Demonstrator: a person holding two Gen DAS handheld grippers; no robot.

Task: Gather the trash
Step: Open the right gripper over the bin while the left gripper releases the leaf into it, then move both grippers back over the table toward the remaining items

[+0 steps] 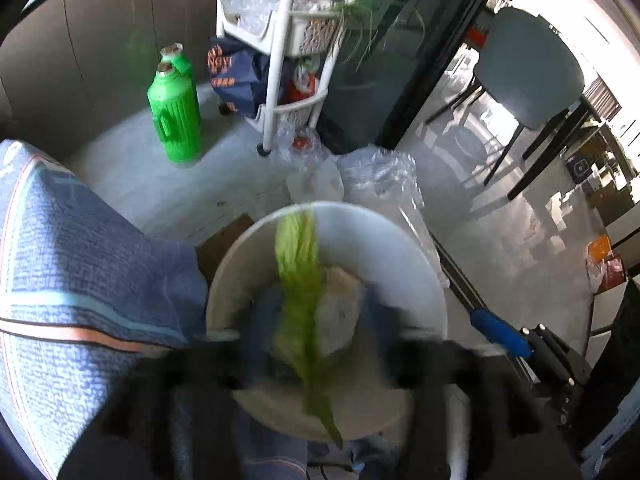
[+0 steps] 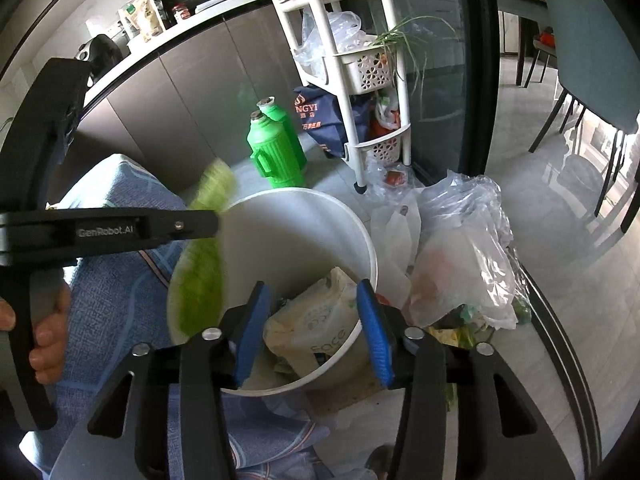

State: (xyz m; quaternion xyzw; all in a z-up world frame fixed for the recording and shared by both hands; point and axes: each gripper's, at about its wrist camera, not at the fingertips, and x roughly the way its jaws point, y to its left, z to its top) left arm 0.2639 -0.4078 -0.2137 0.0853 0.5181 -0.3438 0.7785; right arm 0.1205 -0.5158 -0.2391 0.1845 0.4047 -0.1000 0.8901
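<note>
A white bin [image 1: 384,236] [image 2: 304,208] stands on the floor below both grippers, with a crumpled wipes packet [image 1: 340,312] [image 2: 316,324] inside. A green leafy scrap [image 1: 300,280] [image 2: 200,276], motion-blurred, hangs over the bin's left rim. My left gripper [image 1: 316,320] is blurred above the bin with its blue fingers spread either side of the leaf; in the right wrist view [image 2: 216,224] its tip touches the leaf. My right gripper [image 2: 314,328] is open and empty over the bin's near rim; its blue finger also shows in the left wrist view [image 1: 500,332].
Clear plastic bags of rubbish [image 2: 460,256] [image 1: 384,176] lie right of the bin. Two green jugs [image 1: 174,120] [image 2: 276,152] and a white trolley rack [image 2: 360,80] [image 1: 288,60] stand behind. My blue-trousered leg [image 1: 80,260] is at the left. A glass door frame [image 2: 476,80] and a chair [image 1: 528,68] are at right.
</note>
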